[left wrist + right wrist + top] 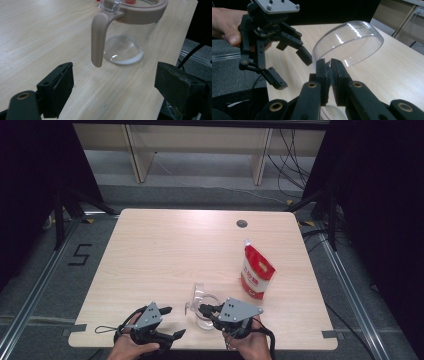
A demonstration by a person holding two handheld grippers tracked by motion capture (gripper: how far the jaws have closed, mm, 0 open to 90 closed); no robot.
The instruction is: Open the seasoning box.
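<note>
Pinching clear lid (pixel 352 42): right fingers (pixel 340 72); left fingers (pixel 60 85) spread w/ pitcher (pixel 130 37) just ahead.

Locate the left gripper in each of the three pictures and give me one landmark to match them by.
High view: the left gripper is at the bottom left, jaws open, pointing right.
Left gripper view: its own two jaws rise from the bottom corners, wide apart.
Right gripper view: it is at the upper left, beside the clear lid.
Shared landmark: the light wooden table.
</note>
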